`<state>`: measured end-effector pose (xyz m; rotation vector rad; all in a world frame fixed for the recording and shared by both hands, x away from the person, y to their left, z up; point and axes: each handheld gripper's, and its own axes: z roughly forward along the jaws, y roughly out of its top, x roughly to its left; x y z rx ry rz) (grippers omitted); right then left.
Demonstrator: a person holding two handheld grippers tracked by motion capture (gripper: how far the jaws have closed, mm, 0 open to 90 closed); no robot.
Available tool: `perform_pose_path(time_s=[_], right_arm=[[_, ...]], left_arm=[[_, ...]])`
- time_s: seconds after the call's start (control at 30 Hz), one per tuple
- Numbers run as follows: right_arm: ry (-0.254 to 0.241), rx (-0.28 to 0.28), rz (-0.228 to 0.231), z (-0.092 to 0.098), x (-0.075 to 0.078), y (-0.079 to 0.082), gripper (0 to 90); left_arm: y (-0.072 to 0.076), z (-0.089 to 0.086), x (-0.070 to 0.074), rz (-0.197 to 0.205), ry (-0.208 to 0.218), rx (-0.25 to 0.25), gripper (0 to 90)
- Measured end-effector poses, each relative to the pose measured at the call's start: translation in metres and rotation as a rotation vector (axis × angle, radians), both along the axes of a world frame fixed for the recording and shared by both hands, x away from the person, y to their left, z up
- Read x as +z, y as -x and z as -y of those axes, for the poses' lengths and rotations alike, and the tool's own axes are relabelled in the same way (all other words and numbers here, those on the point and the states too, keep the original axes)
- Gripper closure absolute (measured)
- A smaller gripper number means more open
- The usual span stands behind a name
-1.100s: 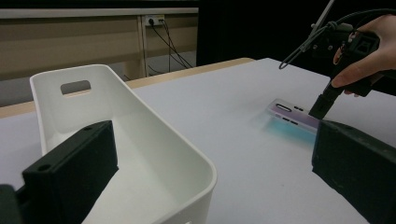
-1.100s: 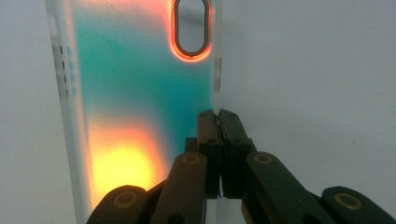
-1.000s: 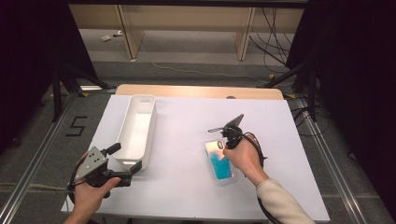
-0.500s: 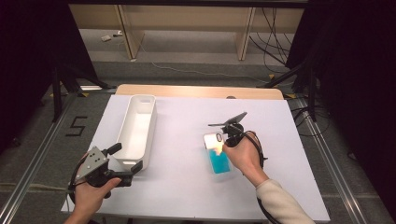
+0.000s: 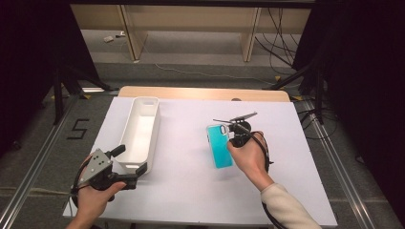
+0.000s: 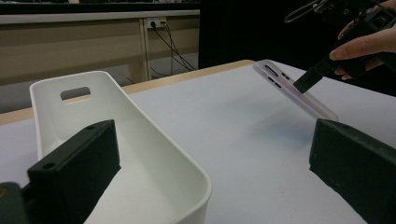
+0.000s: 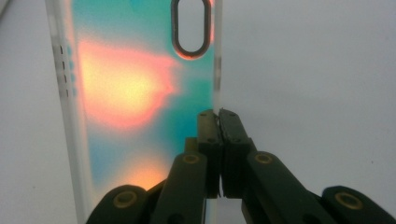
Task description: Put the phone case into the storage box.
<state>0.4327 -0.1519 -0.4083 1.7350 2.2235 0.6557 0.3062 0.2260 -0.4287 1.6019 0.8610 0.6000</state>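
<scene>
We have lifted the phone case point(image 5: 219, 146) off the table point(image 5: 191, 191) and tilted it. Our right gripper point(image 7: 218, 114) pinches its edge; our left gripper point(image 6: 205, 158) gapes wide beside the tray point(image 5: 138, 131).

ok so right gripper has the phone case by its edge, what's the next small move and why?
Probably carry the phone case leftward toward the white bin. The right gripper is shut on the case's clear side edge, and the left gripper view shows the case tilted, off the table. The bin looks empty, and the left gripper sits open at its near end.
</scene>
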Motion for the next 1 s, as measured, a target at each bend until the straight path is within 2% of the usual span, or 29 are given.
perform_pose_path(time_s=[0.03, 0.07, 0.13, 0.17, 0.27, 0.37, 0.4, 0.5, 0.57, 0.63, 0.67, 0.7, 0.77, 0.83, 0.87, 0.9, 1.0], right_arm=[[-0.008, 0.01, 0.02, 0.0, 0.001, 0.0, 89.2], [-0.029, -0.018, 0.013, -0.003, 0.003, 0.002, 89.2], [-0.019, 0.003, 0.055, -0.002, 0.004, 0.001, 89.2], [-0.041, -0.023, 0.044, -0.005, 0.006, 0.003, 89.1], [-0.046, -0.028, 0.086, -0.006, 0.01, 0.004, 89.2], [-0.026, -0.015, 0.113, -0.005, 0.012, 0.003, 89.2], [-0.049, -0.026, 0.111, -0.007, 0.013, 0.003, 89.2], [-0.036, -0.04, 0.114, -0.009, 0.016, 0.004, 89.2], [-0.031, -0.013, 0.145, -0.009, 0.016, 0.004, 89.2], [-0.053, -0.032, 0.146, -0.011, 0.019, 0.006, 89.2], [-0.033, -0.026, 0.157, -0.01, 0.02, 0.006, 89.2], [-0.058, -0.042, 0.161, -0.012, 0.021, 0.006, 89.2], [-0.048, -0.044, 0.175, -0.013, 0.023, 0.006, 89.2], [-0.053, -0.029, 0.188, -0.012, 0.025, 0.007, 89.2], [-0.068, -0.003, 0.203, -0.01, 0.026, 0.007, 89.2], [-0.077, -0.013, 0.204, -0.012, 0.026, 0.007, 89.2], [-0.059, -0.027, 0.218, -0.012, 0.028, 0.008, 89.1]], left_arm=[[0.0, 0.001, 0.001, 0.002, 0.001, 0.001, 1.2], [0.0, 0.001, 0.001, 0.003, 0.003, 0.0, 1.2], [0.0, 0.003, 0.003, 0.003, 0.002, 0.003, 1.7], [0.0, 0.004, 0.003, 0.002, 0.004, 0.006, 2.1], [-0.001, 0.007, 0.006, 0.004, 0.008, 0.01, 3.4], [-0.002, 0.011, 0.008, 0.003, 0.007, 0.012, 4.1], [-0.003, 0.013, 0.009, 0.002, 0.012, 0.013, 4.9], [-0.004, 0.019, 0.011, 0.002, 0.006, 0.013, 5.2], [-0.006, 0.024, 0.013, 0.002, 0.002, 0.008, 5.4], [-0.007, 0.028, 0.015, 0.004, -0.002, 0.003, 5.7], [-0.008, 0.031, 0.016, 0.003, -0.003, -0.001, 5.8], [-0.009, 0.033, 0.017, 0.003, -0.006, -0.001, 6.1], [-0.011, 0.038, 0.019, 0.001, -0.008, -0.008, 6.7], [-0.014, 0.044, 0.022, 0.004, -0.012, -0.017, 7.0], [-0.015, 0.047, 0.022, 0.006, -0.013, -0.021, 7.2], [-0.016, 0.049, 0.023, 0.006, -0.013, -0.027, 7.3], [-0.018, 0.054, 0.026, 0.005, -0.014, -0.034, 7.5]])
